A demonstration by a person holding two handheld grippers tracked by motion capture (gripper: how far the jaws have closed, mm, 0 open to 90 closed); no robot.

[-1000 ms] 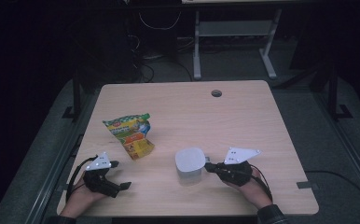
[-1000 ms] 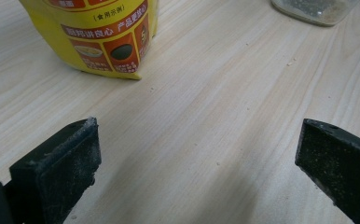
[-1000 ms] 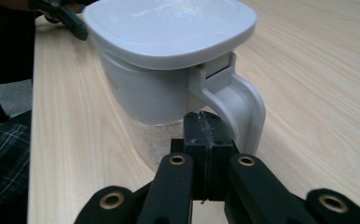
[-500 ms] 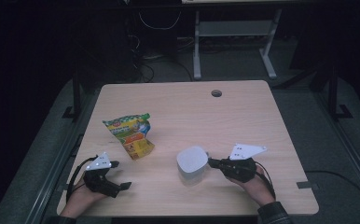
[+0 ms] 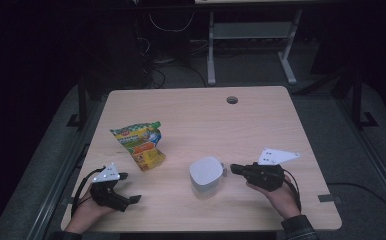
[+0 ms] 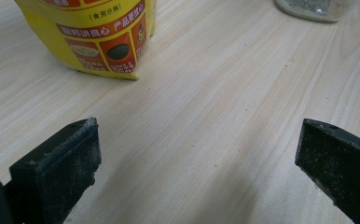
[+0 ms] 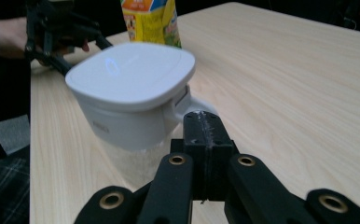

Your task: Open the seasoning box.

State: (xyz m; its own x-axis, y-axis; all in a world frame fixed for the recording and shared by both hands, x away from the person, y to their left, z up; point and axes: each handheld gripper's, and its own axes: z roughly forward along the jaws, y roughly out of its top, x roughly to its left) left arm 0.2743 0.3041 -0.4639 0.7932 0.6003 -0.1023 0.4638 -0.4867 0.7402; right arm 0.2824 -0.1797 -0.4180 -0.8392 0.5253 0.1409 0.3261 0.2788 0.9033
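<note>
Since 1.0 s ago: right gripper [image 5: 229, 169] w/ white-lidded container [image 5: 205, 176] shifted slightly to the person's right and a touch nearer the front edge; left gripper [image 5: 131, 187] and snack bag [image 5: 138, 144] unchanged.

Right gripper, high view: held in right hand [image 5: 280, 196], jaws pointing toward container, tips at a small tab [image 5: 223, 171] on the container's right side. Right gripper view: jaws pressed together, no gap visible betw. them, tips [image 7: 205, 125] at the white tab [image 7: 197, 103] projecting below the lid [image 7: 132, 74]. Whether tab is pinched betw. the pads or merely touched by closed tips: cannot tell. Container body under lid is clear, blurred; contents not legible.

Left gripper, left gripper view: jaws spread wide, nothing betw. them, bare wood of table [image 6: 206, 107] in the gap. Left pad [image 6: 61, 163] and right pad [image 6: 341, 163] both dusty. Snack bag [image 6: 103, 37] lies ahead of left pad, apart from it; yellow w/ orange panels and printed text. Container base [image 6: 315, 7] ahead of right pad, well apart.

High view: left hand [image 5: 88, 210] at front-left corner area of table [image 5: 261, 125]. Bag lies flat, ahead of left gripper, near. Container stands upright betw. the two grippers, closer to right one. Cable hole [image 5: 232, 100] at far side of table, well apart from both.
</note>
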